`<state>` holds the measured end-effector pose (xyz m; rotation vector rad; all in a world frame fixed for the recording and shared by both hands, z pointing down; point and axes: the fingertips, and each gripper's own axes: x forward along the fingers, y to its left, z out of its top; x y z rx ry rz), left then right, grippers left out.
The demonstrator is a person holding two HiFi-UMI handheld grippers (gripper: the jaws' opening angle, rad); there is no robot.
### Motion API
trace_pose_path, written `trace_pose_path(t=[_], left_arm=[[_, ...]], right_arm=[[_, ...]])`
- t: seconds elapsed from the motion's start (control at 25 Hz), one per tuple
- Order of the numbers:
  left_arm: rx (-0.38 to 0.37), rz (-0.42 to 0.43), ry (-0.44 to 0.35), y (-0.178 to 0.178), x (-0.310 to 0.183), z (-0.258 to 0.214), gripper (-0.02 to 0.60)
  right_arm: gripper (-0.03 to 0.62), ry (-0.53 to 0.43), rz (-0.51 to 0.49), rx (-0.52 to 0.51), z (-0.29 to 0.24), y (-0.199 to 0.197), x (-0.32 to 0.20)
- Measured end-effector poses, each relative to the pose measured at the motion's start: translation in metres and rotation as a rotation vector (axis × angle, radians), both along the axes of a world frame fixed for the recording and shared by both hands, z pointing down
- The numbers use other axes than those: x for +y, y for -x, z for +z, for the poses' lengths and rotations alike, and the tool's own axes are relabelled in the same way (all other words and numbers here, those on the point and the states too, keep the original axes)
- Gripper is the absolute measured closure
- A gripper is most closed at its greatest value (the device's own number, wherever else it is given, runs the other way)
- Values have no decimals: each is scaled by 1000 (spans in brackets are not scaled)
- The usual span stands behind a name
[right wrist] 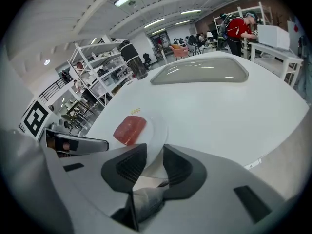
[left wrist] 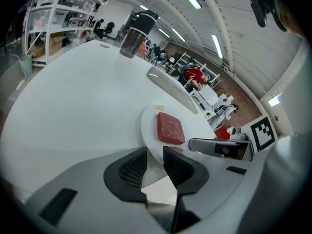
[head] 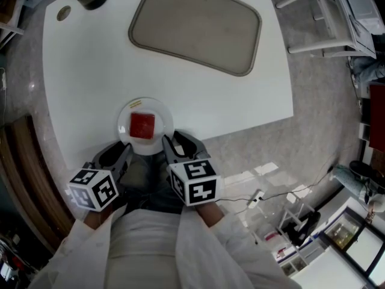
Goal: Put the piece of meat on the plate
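Meat (head: 142,126) lies flat on the plate (head: 163,111), so with left gripper (head: 123,153) and right gripper (head: 171,145) (each slightly open, holding nothing) flanking its near rim, I'd back both straight off without nudging it.

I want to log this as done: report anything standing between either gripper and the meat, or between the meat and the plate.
Nothing visible does. The piece of meat already lies on the plate. The left gripper and right gripper sit at the plate's near rim, jaws slightly apart, only bare plate ahead.
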<state>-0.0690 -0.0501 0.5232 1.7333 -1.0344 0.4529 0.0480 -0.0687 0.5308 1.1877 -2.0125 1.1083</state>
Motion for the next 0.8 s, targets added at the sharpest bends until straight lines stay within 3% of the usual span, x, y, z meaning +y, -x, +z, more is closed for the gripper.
trace_pose_path(t=[0.8], left_arm=[[-89, 71, -41, 3, -3, 1, 483]], right_arm=[[493, -45, 31, -50, -2, 2, 3]])
